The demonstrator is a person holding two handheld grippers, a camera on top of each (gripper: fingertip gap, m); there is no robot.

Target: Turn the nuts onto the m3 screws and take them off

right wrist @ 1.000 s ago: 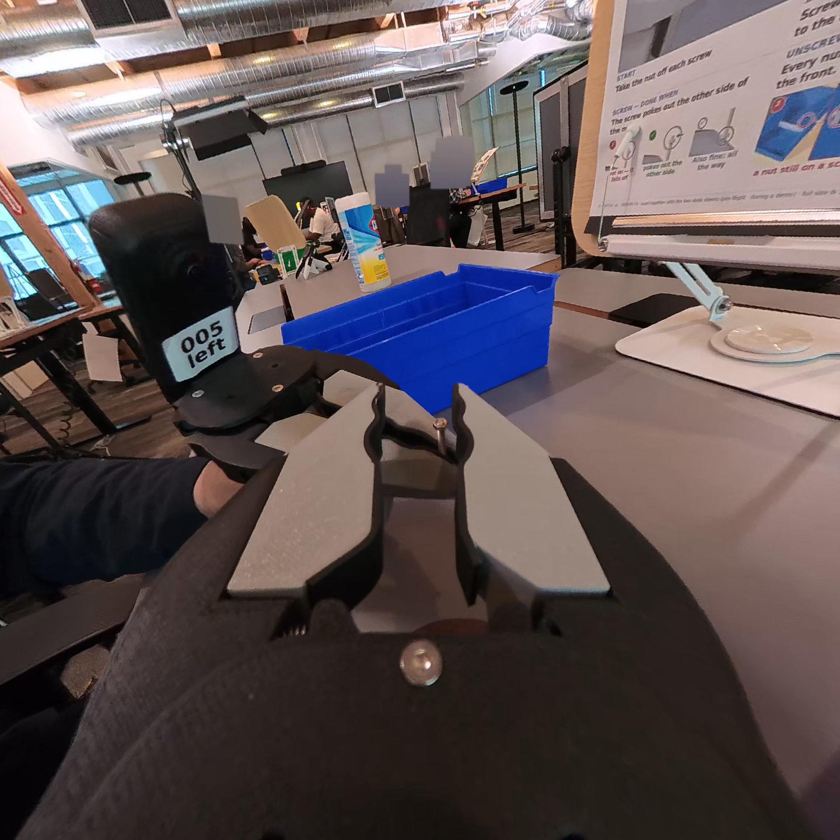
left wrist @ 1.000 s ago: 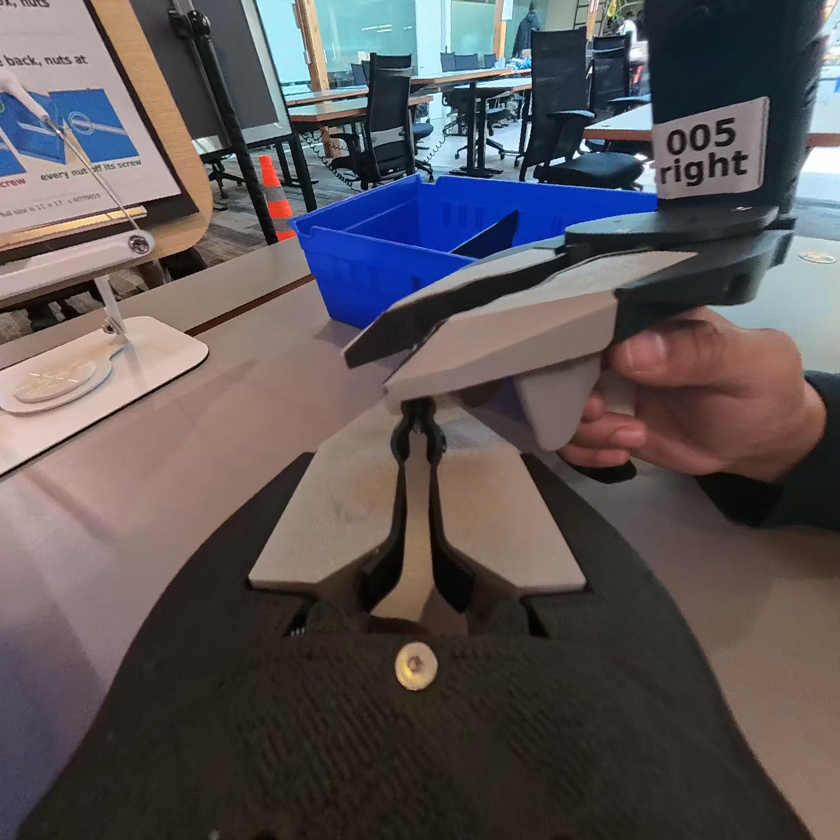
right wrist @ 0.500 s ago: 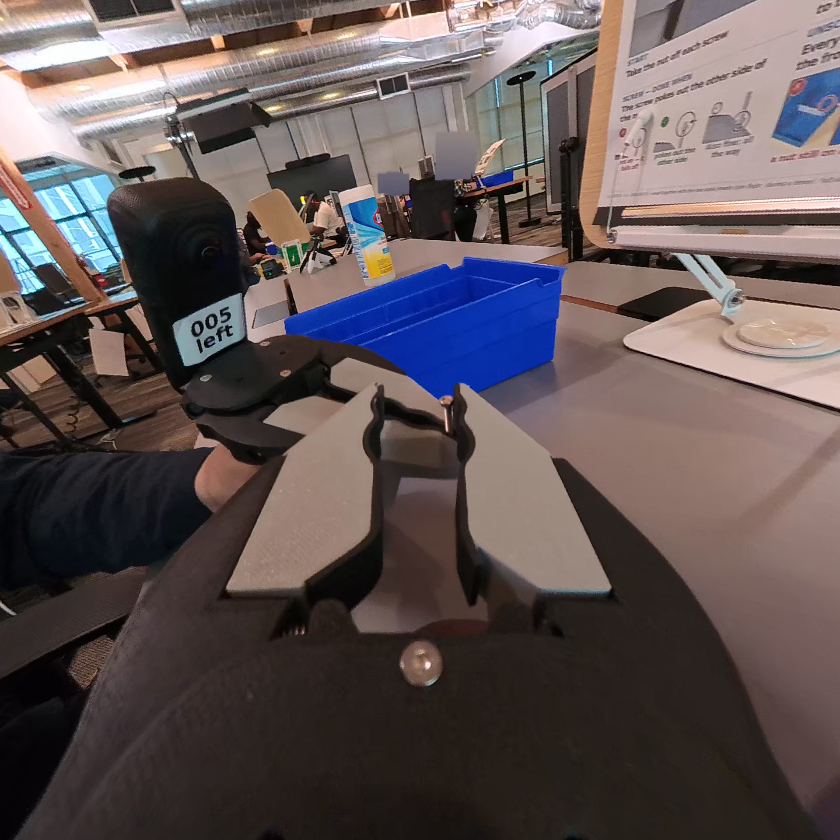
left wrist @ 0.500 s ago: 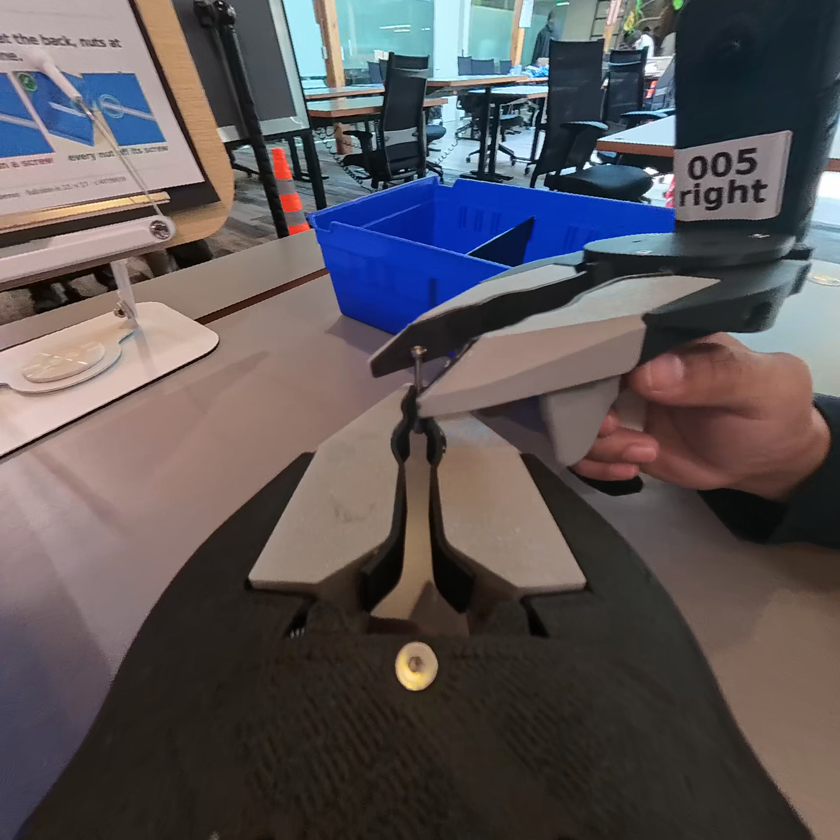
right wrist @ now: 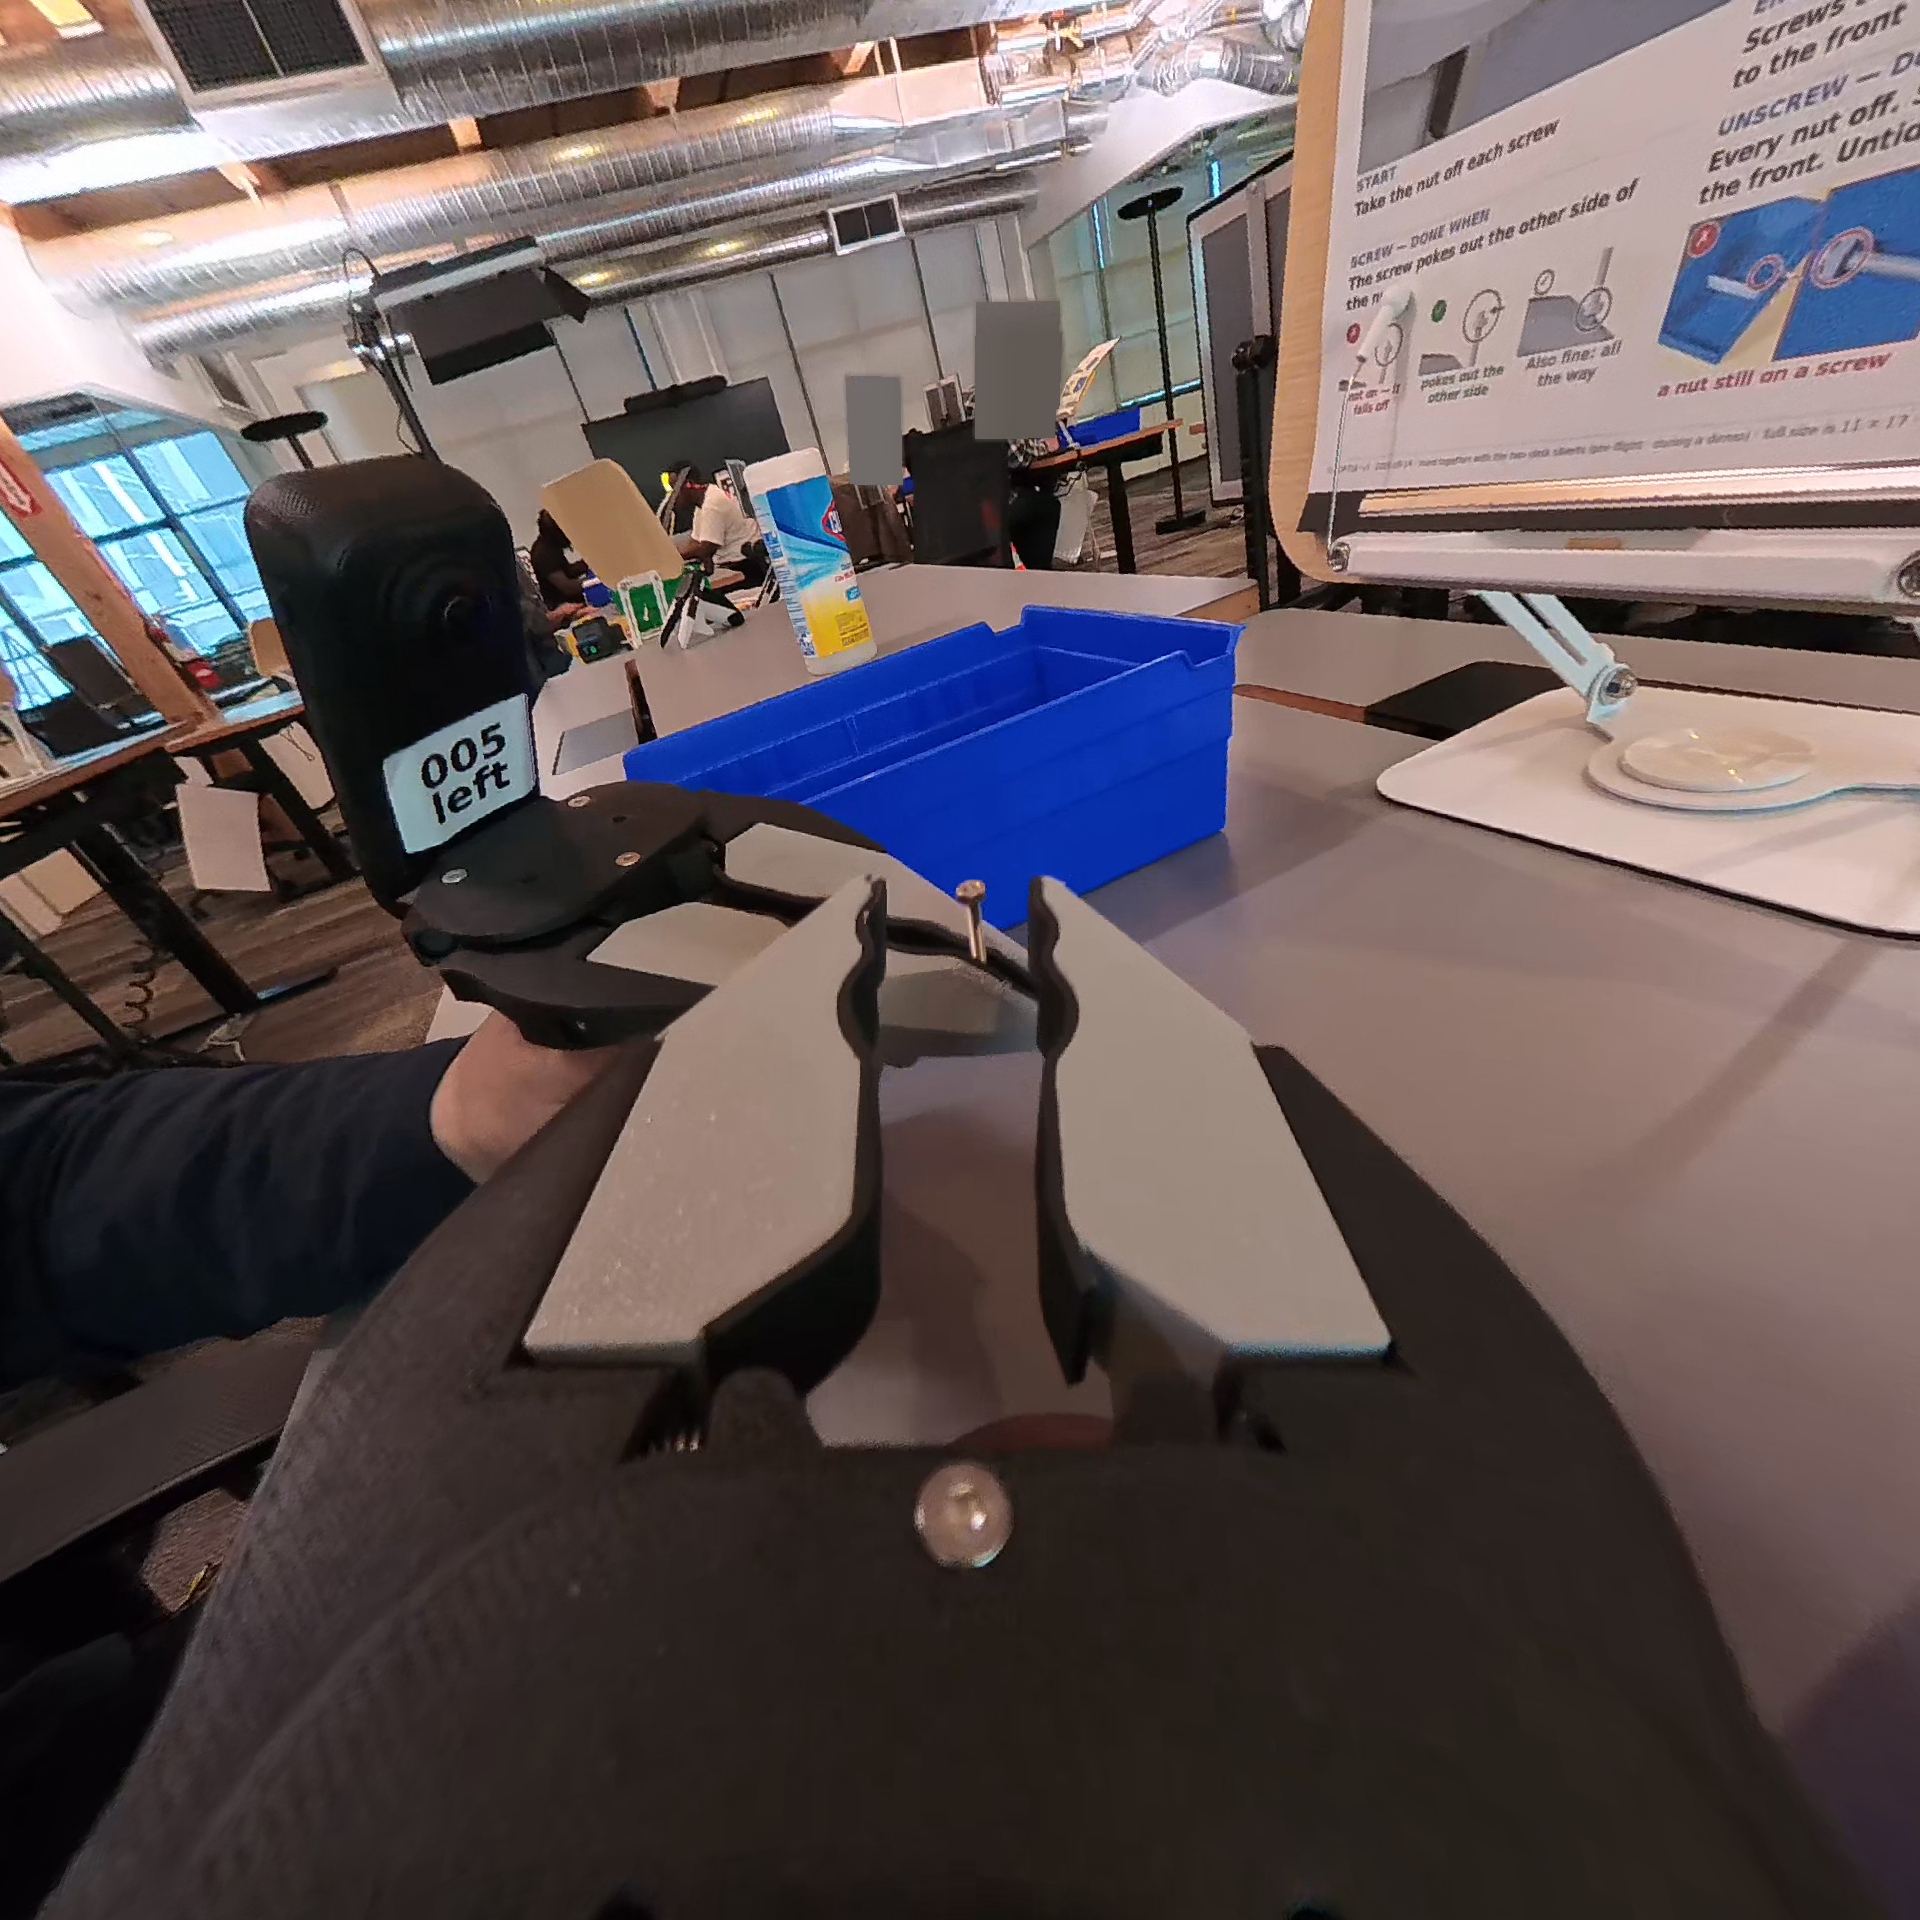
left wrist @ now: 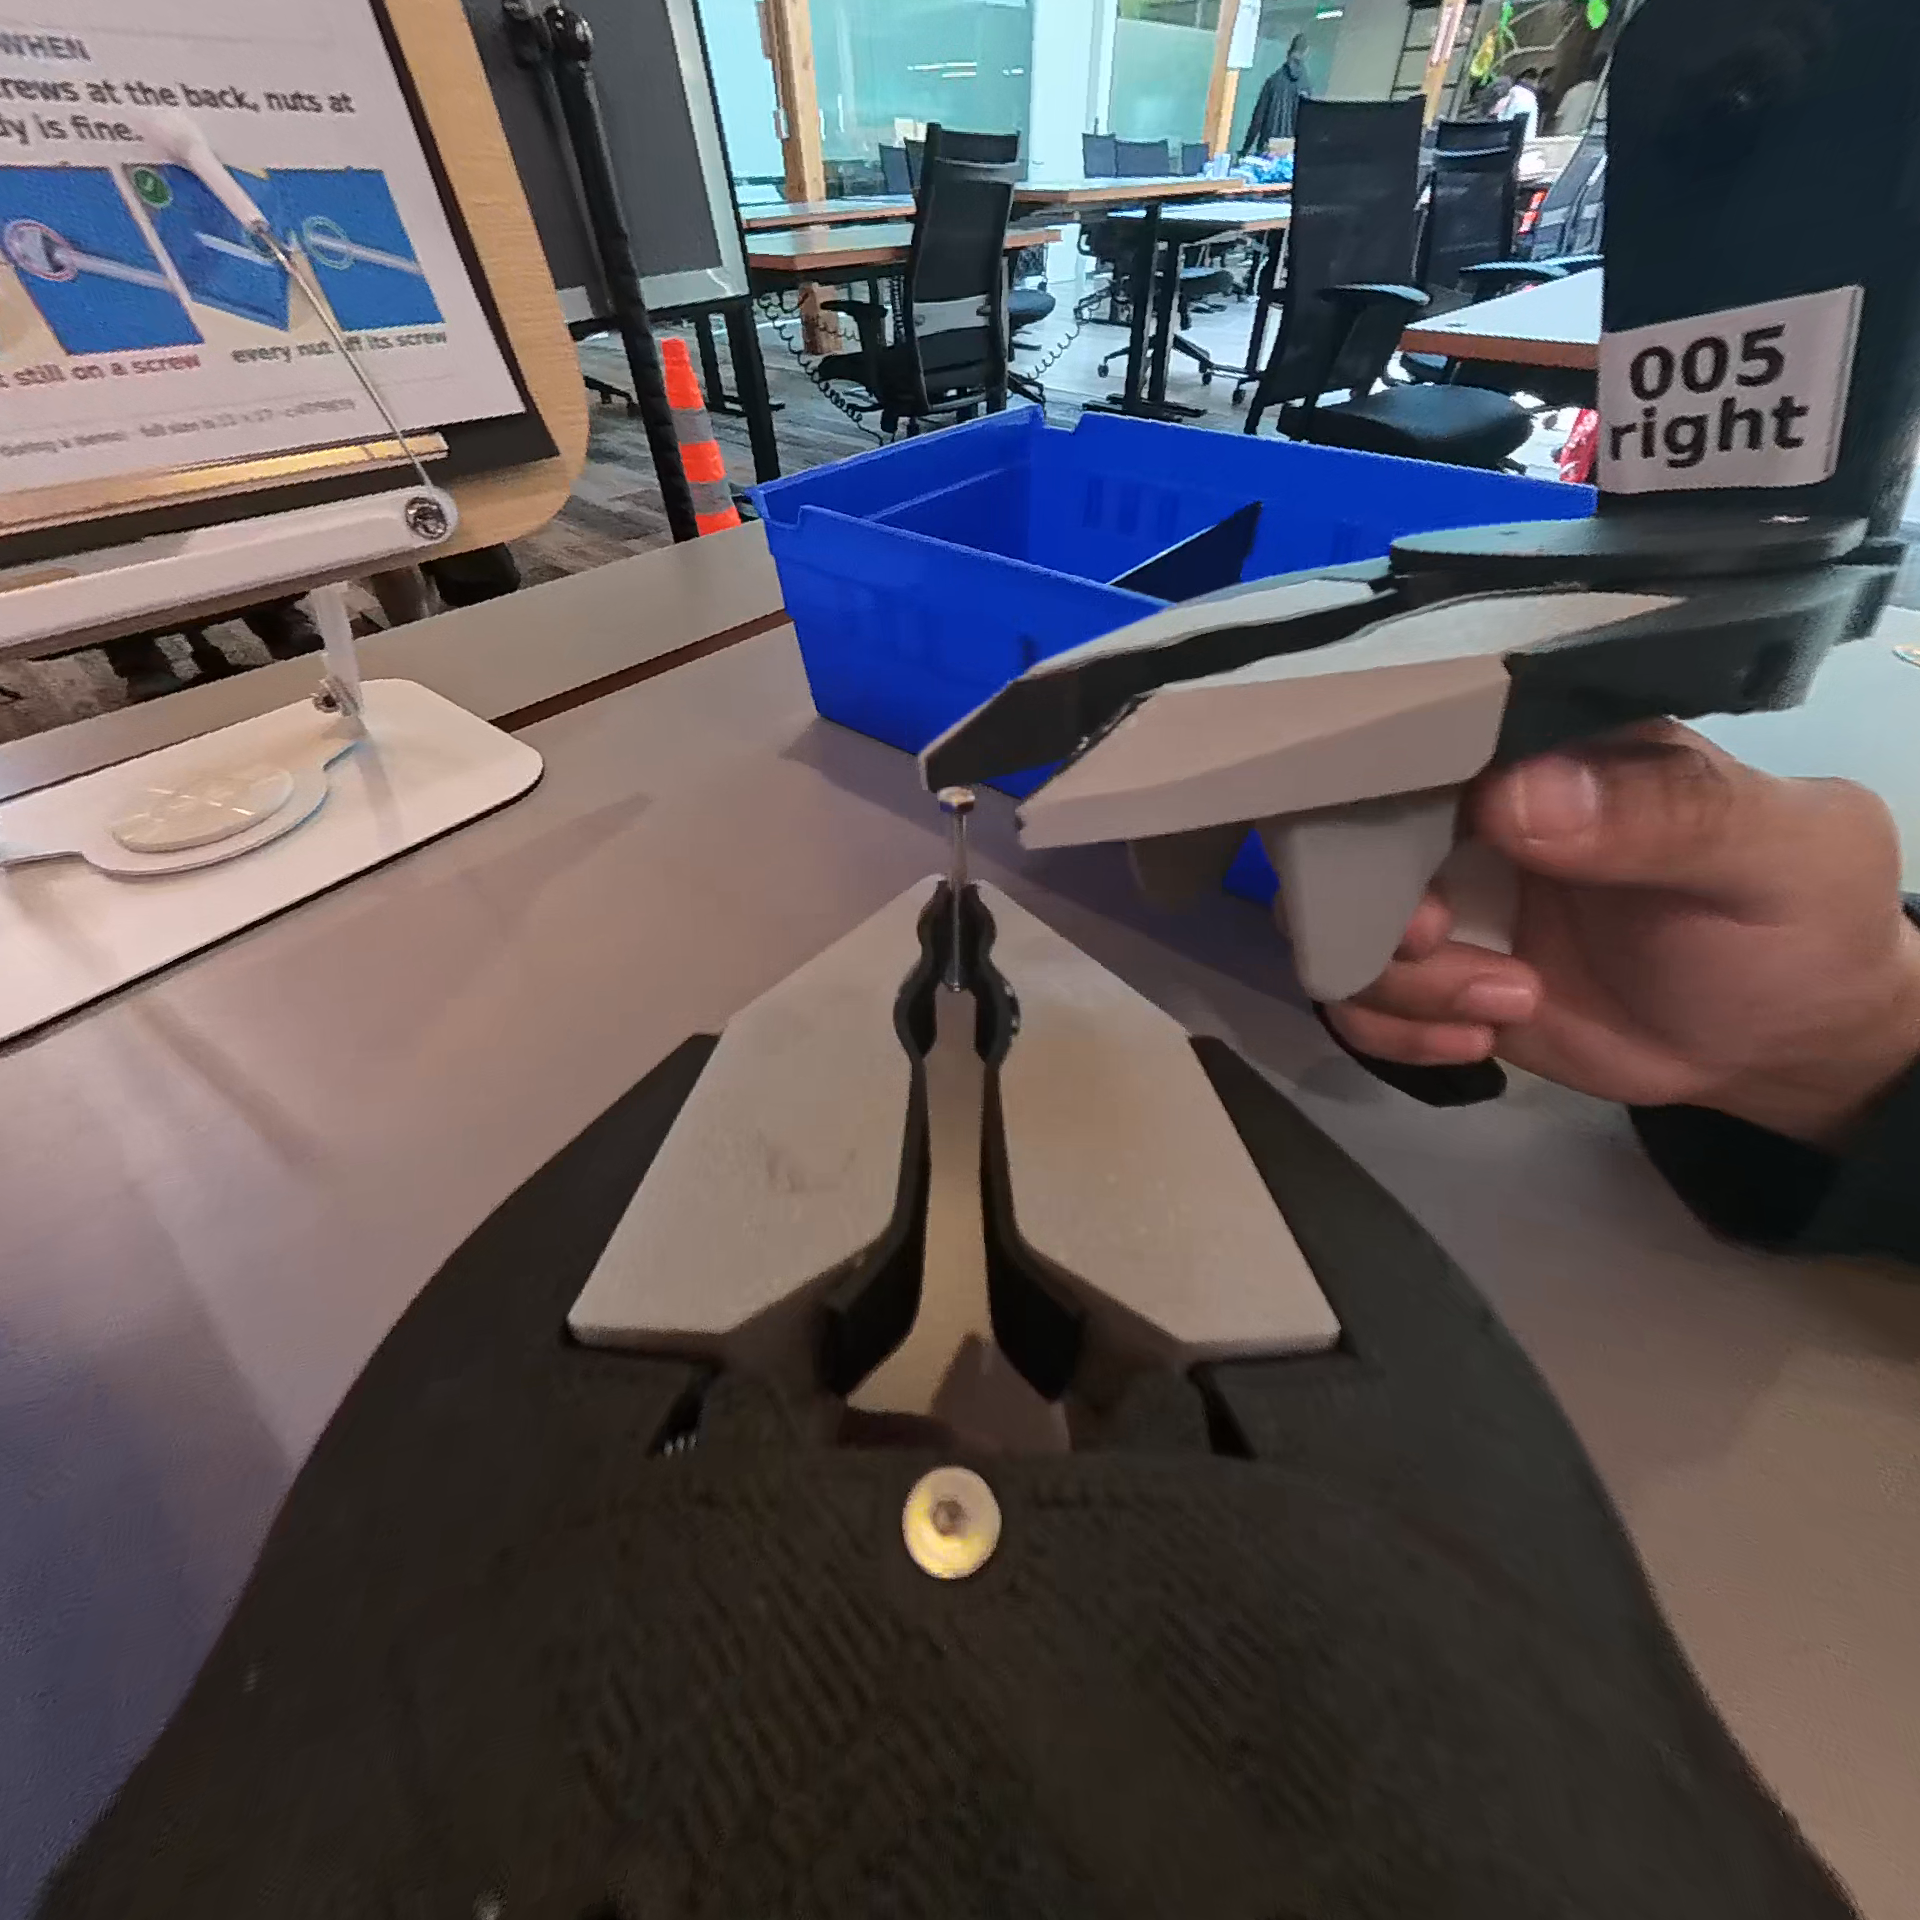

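Note:
My left gripper point(left wrist: 954, 935) is shut on a thin m3 screw point(left wrist: 954, 883) that stands upright above its fingertips, head up. The same screw point(right wrist: 971, 920) shows in the right wrist view, sticking up between my right gripper's fingertips. My right gripper point(right wrist: 956, 914) is open and empty, its fingers either side of the screw without touching it. In the left wrist view the right gripper point(left wrist: 987, 790) comes in from the right, its tips just right of the screw head, a hand point(left wrist: 1621, 935) holding it. I cannot make out a nut on the screw.
A blue divided bin point(left wrist: 997, 582) stands on the grey table point(left wrist: 520, 987) just behind the grippers; it also shows in the right wrist view point(right wrist: 987, 748). A white stand point(left wrist: 260, 790) holding an instruction sheet stands at the left. A wipes canister point(right wrist: 816, 561) stands beyond the bin. The grippers are tip to tip, or close to it.
The right gripper has drawn back to the right and opened wider, uncovering the screw, which now stands fully exposed above the left fingertips. The left gripper has stayed shut on the screw.

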